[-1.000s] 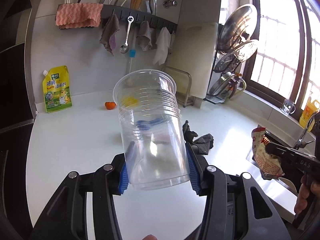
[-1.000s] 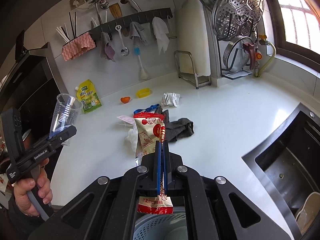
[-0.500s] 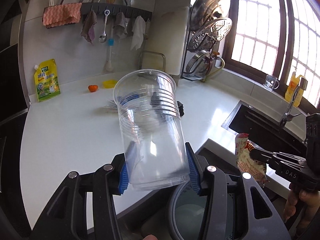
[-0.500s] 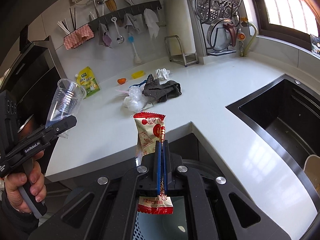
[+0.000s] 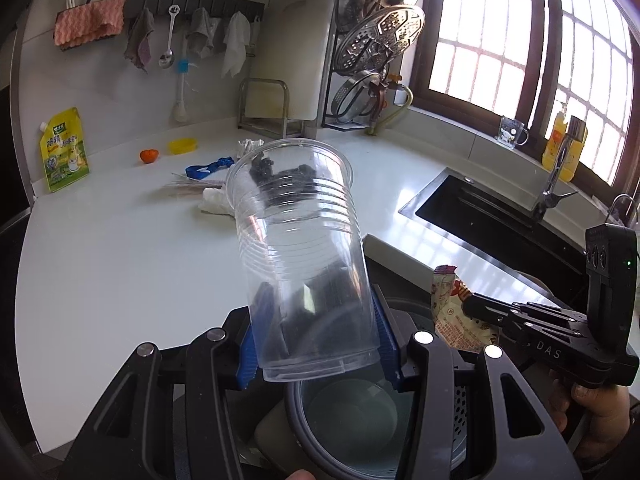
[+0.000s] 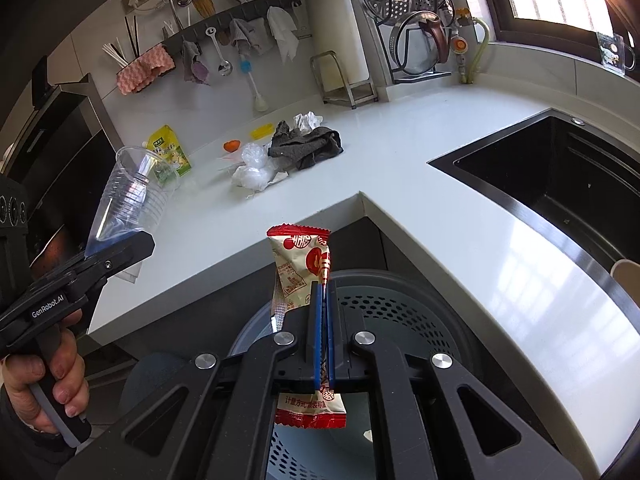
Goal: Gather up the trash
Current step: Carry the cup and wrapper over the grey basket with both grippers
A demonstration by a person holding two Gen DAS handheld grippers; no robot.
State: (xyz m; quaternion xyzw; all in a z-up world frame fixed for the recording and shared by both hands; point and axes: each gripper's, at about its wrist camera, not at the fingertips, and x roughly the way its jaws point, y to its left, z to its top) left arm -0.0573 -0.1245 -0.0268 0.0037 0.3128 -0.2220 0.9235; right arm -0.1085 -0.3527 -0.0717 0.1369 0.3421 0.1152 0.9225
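Our left tool point(image 5: 316, 344) clamps a clear plastic cup point(image 5: 300, 256); our right tool point(image 6: 322, 332) is pinched on a red snack wrapper point(image 6: 298, 264). Both hang over the grey perforated bin point(image 6: 400, 304) below the white corner surface point(image 6: 400, 152), where a dark rag point(image 6: 306, 144) and crumpled plastic point(image 6: 252, 168) lie near the sink point(image 6: 560, 160).

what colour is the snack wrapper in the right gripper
Cream with red ends and red print; the snack wrapper shows best in the right wrist view.

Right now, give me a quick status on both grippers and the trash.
Left gripper shut on plastic cup. Right gripper shut on snack wrapper. Both above bin. Nothing in the way.
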